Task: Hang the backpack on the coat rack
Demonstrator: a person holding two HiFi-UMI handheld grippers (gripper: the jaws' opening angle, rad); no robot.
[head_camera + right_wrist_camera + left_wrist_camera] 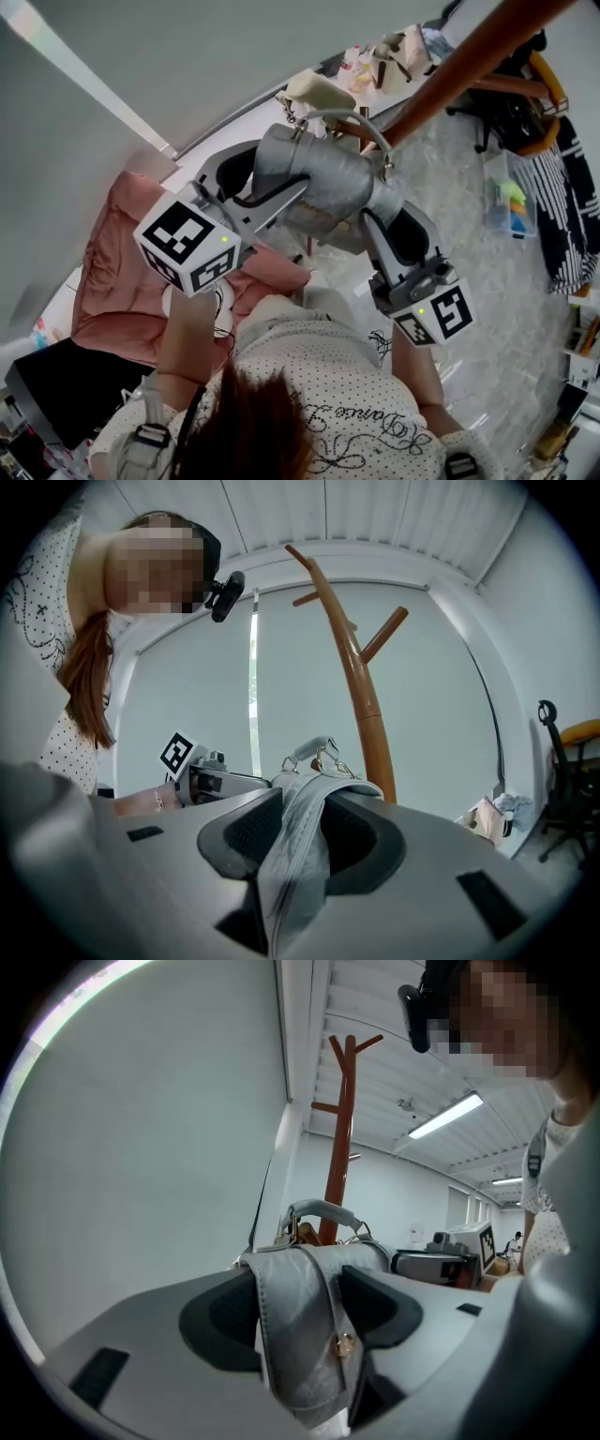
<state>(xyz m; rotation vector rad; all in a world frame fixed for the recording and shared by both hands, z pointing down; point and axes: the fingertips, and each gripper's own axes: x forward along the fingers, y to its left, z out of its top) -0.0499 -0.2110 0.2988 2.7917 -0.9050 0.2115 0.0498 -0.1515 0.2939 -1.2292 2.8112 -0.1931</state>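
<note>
the grey backpack is held in the air between both claws, at 12 o'clock from the person. the brown coat rack pole slants just past it at 1 o'clock. the left claw is clenched on a grey strap. the right claw grasps the other strap.

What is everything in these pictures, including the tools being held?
backpack: one, silver-grey, held up between both grippers
coat rack: one, brown wood, just beyond the backpack
cushion: one, pink, left, by the wall
office chair: one, black and orange, far right
clear box: one, colourful items inside, on the floor at right
left gripper: one, grey, closed on a backpack strap
right gripper: one, grey, closed on a backpack strap
person: one, white dotted top, bottom of head view
</note>
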